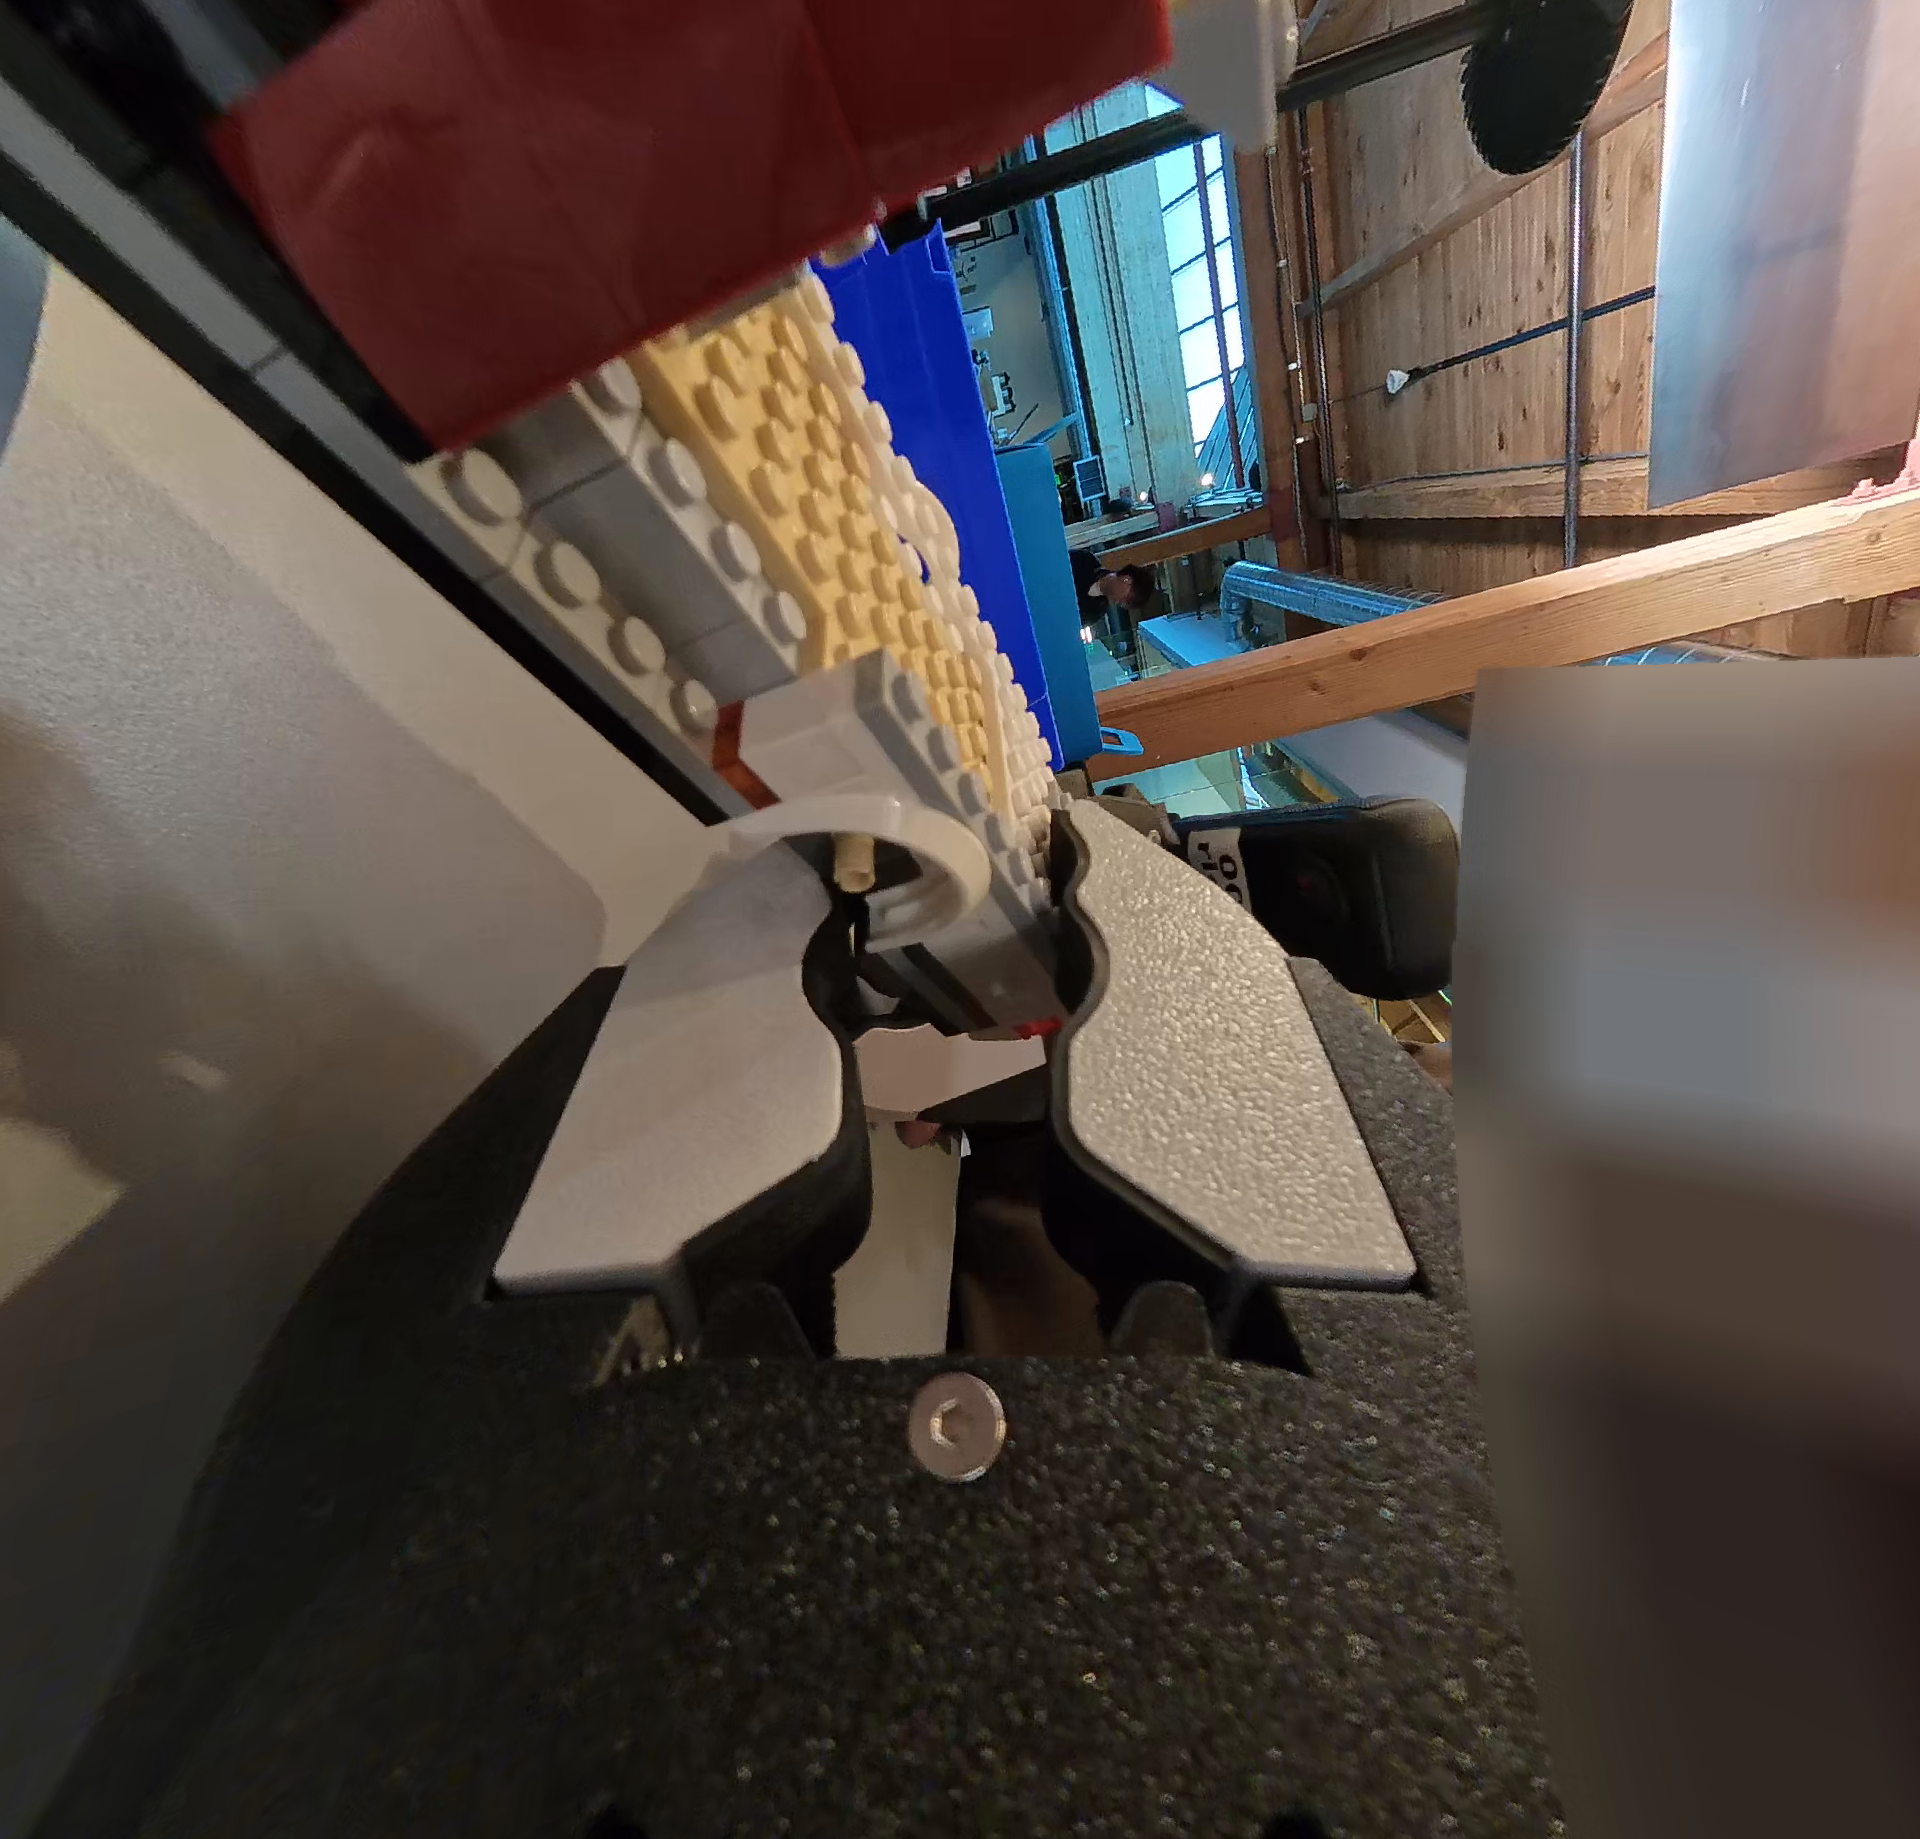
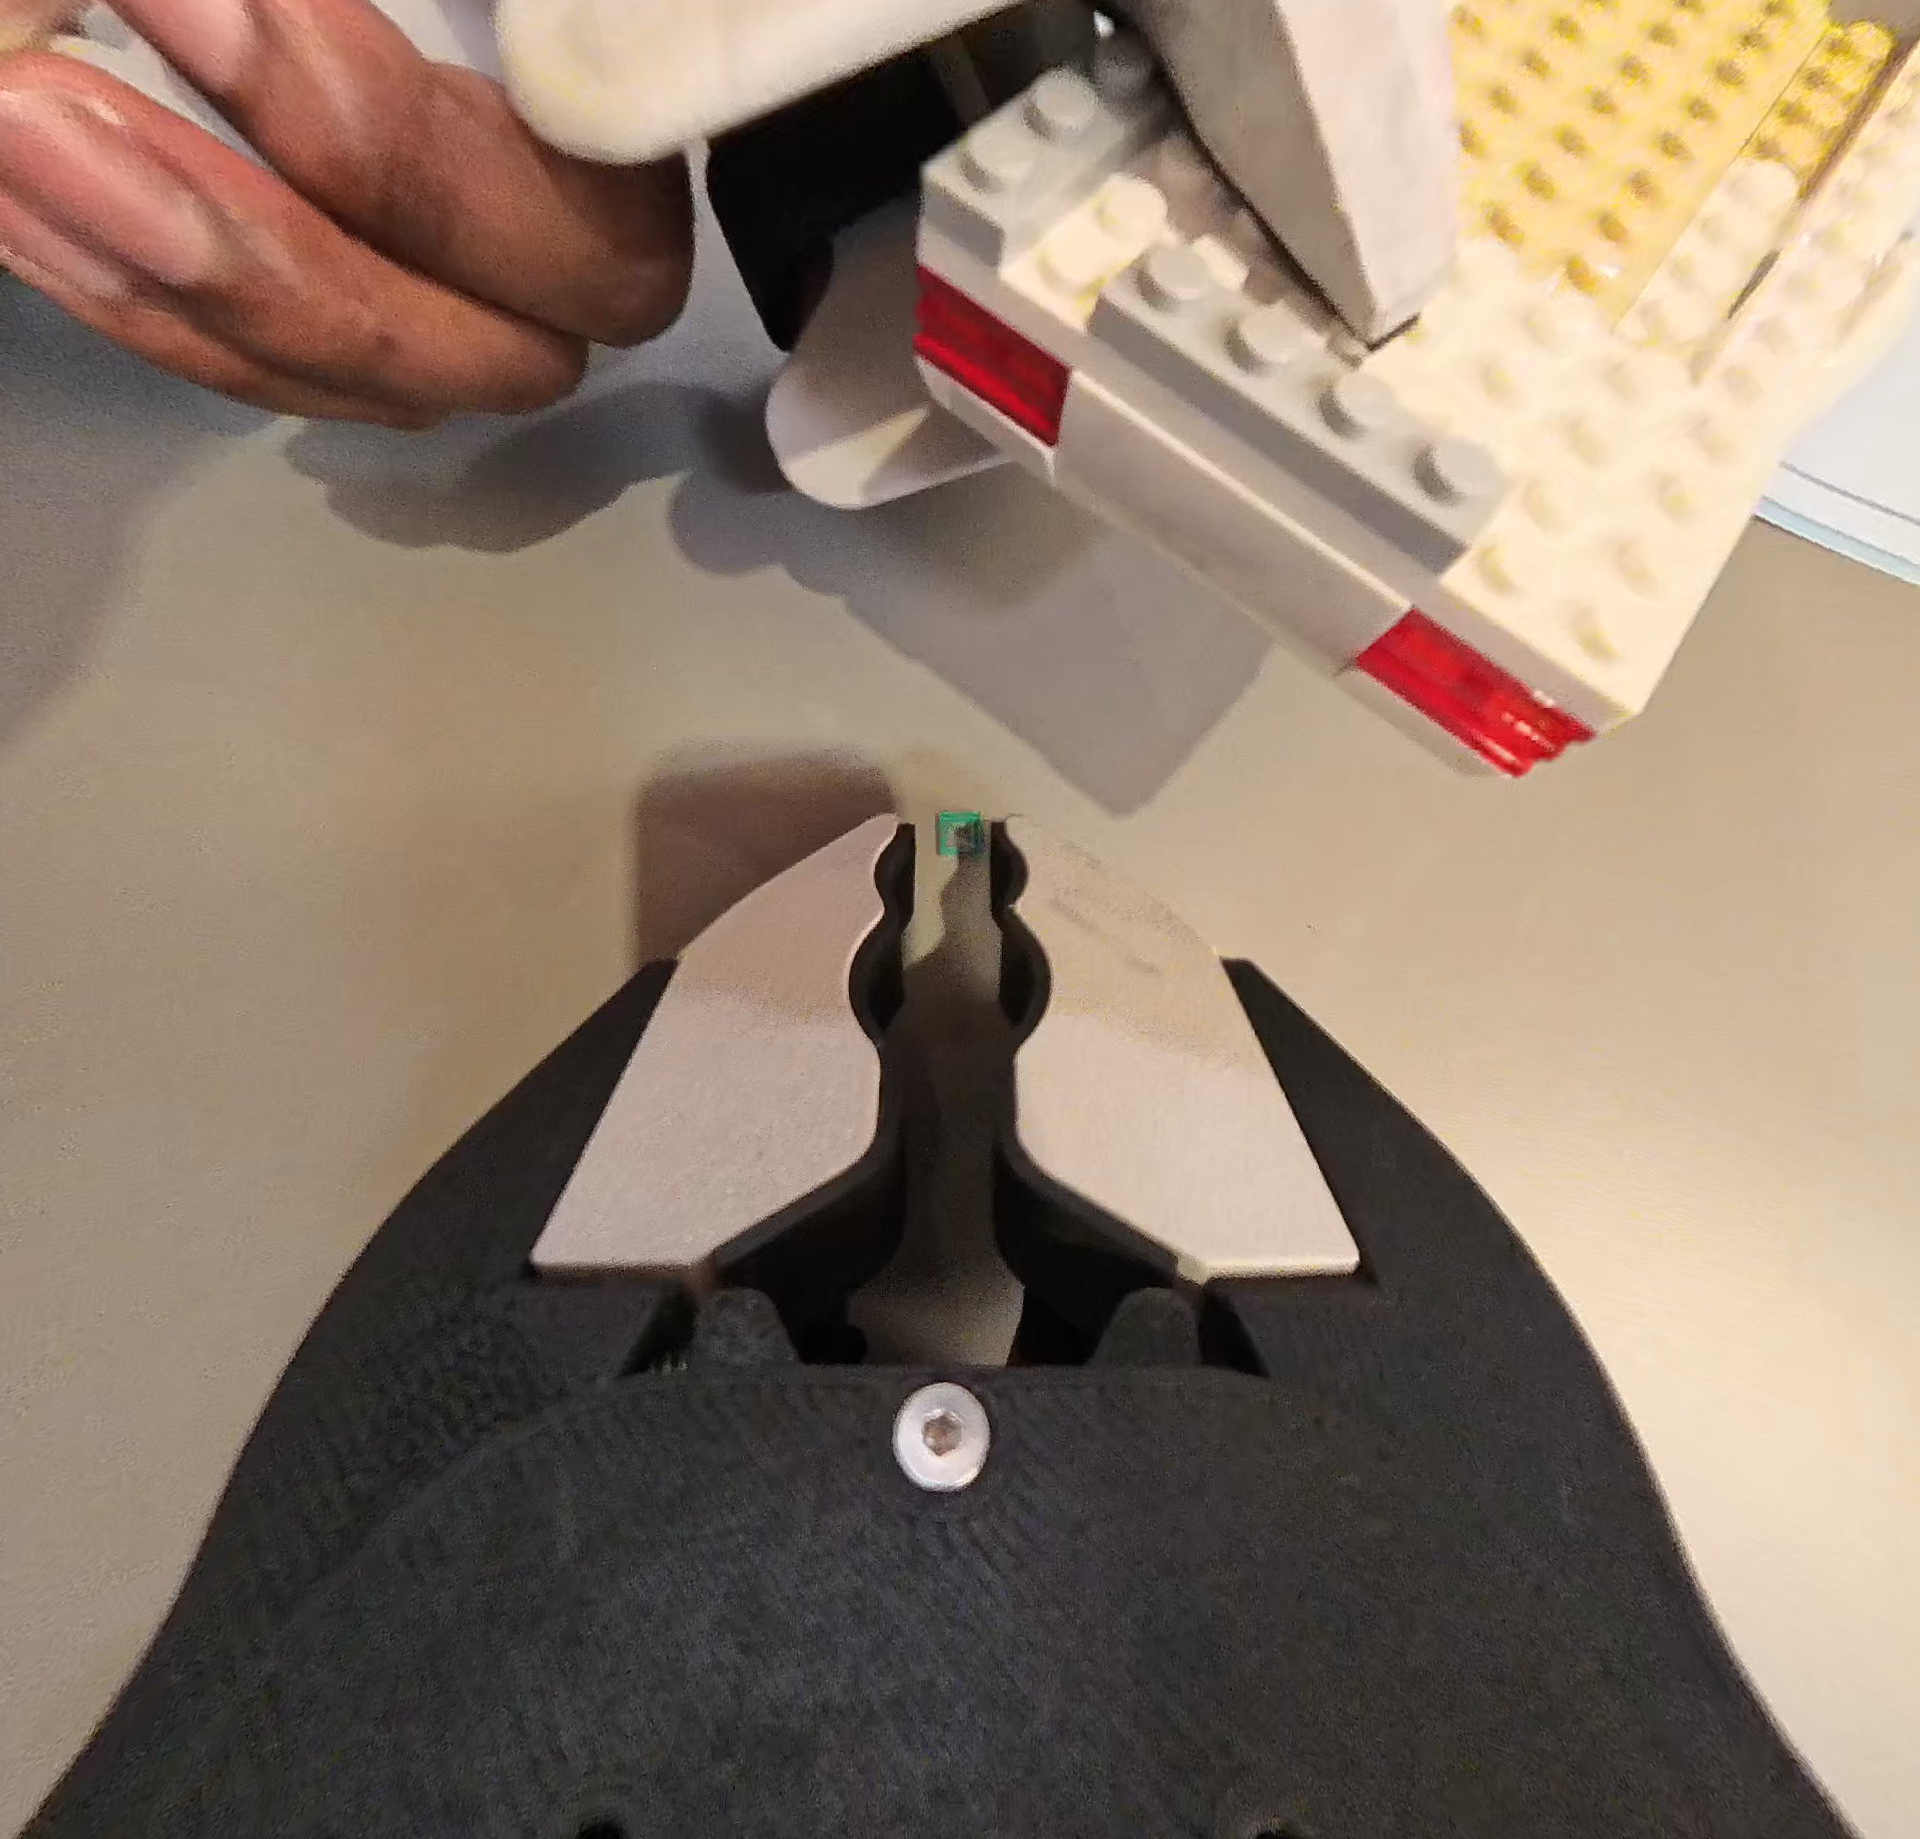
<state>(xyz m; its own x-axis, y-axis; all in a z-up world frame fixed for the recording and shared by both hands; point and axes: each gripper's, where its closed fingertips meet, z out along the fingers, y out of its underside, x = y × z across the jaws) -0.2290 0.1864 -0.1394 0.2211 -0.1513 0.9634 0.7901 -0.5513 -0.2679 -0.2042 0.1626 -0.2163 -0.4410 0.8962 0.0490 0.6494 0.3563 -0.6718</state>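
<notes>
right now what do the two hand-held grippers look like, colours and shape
Both look alike: the left hand-held gripper and right hand-held gripper have a grainy black body with one silver screw at its centre. Each carries two light grey, curved fingers with wavy black inner pads. No cables or sleeves show.

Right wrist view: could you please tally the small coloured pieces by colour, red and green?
red pieces, on the brick model edge: 2
green piece: 1
Total: 3
</notes>
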